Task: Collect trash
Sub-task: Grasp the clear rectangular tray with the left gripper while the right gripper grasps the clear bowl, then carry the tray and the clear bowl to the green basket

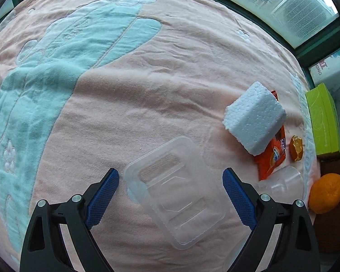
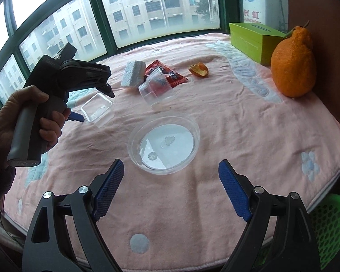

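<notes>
Jaws: both sets spread wide, nothing gripped; left gripper point(image 1: 170, 176) straddles the clear tray without pad contact, right gripper point(image 2: 171, 170) hangs short of the clear round bowl.
Clear tray point(image 1: 173, 181): transparent, rectangular, moulded ridges, empty; lies on the pink blanket point(image 1: 147, 79) between the left pads.
Clear round bowl point(image 2: 164, 144): shallow, transparent, a few droplets inside; mid-blanket.
Foam block point(image 1: 253, 117): white, beaded, resting on the orange wrapper point(image 1: 270, 158).
Plastic cup point(image 2: 157, 88): clear, tipped on its side against the wrapper.
Peel scrap point(image 2: 199, 69): orange, just beside the wrapper.
Left hand point(image 2: 27, 117): fist round the grey handle, tool angled steeply down over the tray.
Surroundings: whole citrus fruit point(image 2: 293, 65) and green box point(image 2: 252, 42) at the blanket's far edge; green mesh basket point(image 2: 331, 229) below the edge, cut off by the frame.
Unclear: wrapper print unreadable.
</notes>
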`<state>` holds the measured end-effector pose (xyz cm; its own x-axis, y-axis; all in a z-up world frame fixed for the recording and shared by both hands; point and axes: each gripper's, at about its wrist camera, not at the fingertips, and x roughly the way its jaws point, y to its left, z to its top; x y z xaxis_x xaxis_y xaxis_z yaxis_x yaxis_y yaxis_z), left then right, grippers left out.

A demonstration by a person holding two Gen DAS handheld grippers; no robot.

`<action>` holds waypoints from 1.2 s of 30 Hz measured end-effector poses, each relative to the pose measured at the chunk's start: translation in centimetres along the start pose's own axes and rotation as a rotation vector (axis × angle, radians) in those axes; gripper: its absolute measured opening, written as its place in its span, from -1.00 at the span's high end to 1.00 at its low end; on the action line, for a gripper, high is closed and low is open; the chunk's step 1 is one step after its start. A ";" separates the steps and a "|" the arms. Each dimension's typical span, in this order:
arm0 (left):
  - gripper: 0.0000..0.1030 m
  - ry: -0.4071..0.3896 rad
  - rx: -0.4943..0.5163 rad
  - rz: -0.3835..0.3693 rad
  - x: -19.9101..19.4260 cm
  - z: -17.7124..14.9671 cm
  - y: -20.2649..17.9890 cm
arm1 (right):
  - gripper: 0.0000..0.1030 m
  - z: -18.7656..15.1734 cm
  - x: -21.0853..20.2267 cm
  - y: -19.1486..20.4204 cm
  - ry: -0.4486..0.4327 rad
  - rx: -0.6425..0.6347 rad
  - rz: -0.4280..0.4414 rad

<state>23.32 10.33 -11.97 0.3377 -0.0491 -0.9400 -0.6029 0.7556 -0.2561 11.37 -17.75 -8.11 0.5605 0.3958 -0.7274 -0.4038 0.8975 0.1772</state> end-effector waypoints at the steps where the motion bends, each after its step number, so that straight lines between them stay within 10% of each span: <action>1: -0.74 -0.002 0.002 0.002 0.0 0.0 0.0 | -0.72 0.1 0.2 0.1 0.002 -0.006 0.002; 18: -0.13 -0.013 0.076 -0.068 -0.9 0.0 1.2 | -0.85 1.8 5.7 1.7 0.091 -0.106 -0.042; 36: -0.09 0.000 0.258 -0.192 -4.1 -3.6 1.1 | -0.77 1.6 4.0 1.1 0.044 -0.034 -0.055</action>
<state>18.71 9.01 -9.19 0.4274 -0.2072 -0.8800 -0.3252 0.8730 -0.3635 14.31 -14.85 -9.78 0.5505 0.3361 -0.7642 -0.3975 0.9105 0.1140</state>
